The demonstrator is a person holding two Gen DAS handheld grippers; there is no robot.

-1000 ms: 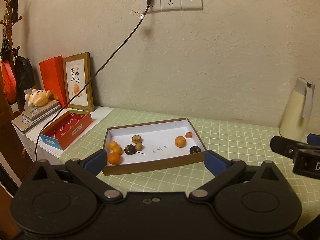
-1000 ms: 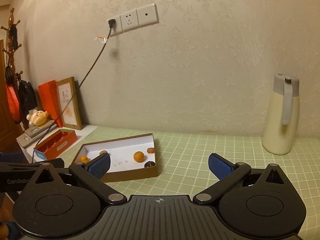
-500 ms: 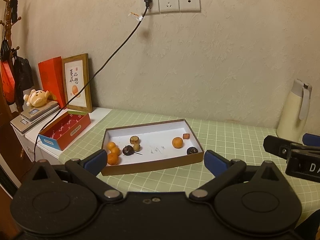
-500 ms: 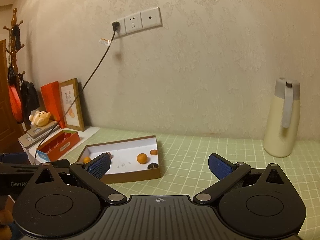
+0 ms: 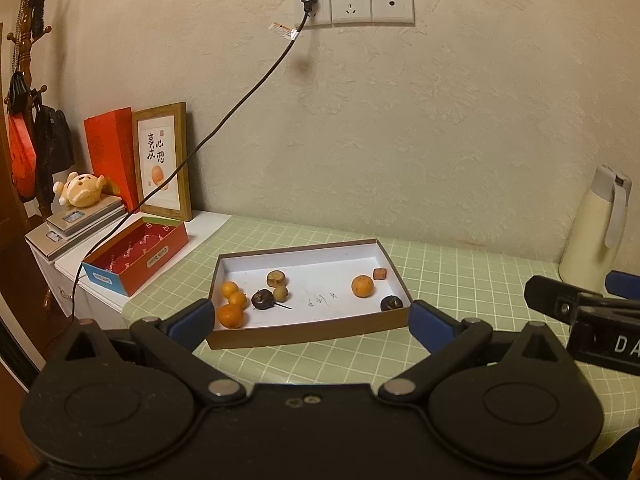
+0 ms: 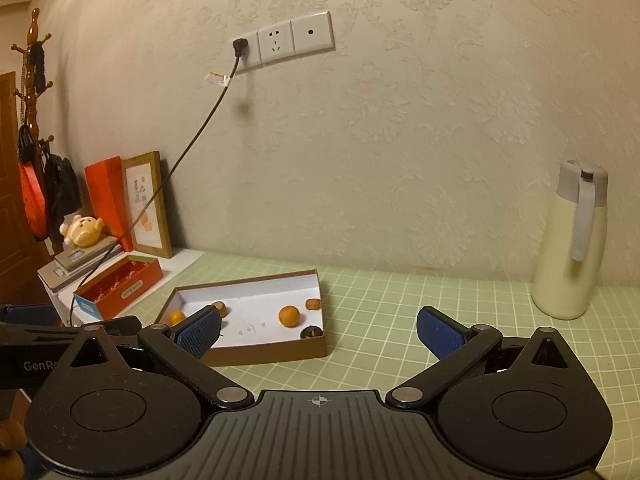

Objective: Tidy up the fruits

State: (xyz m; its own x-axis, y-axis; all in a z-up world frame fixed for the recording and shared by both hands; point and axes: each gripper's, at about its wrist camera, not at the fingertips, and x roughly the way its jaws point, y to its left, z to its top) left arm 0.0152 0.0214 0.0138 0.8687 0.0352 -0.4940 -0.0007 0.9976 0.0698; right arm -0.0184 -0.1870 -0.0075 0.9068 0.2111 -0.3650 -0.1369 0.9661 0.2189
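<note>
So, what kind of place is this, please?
Probably a room in a home: a table with a green checked cover against a wallpapered wall, a coat rack with bags, a framed picture and a plush toy.

The room is lit by dim, warm yellow light. A soft grey shadow is thrown on the wall (image 5: 400, 128) by the black cord (image 5: 240, 108). The pictures are bent round at the edges, and the corners are cut off in black. Things are seen quite sharp, with a little grain. No strong glare is seen on the white box floor (image 5: 320, 276).
</note>
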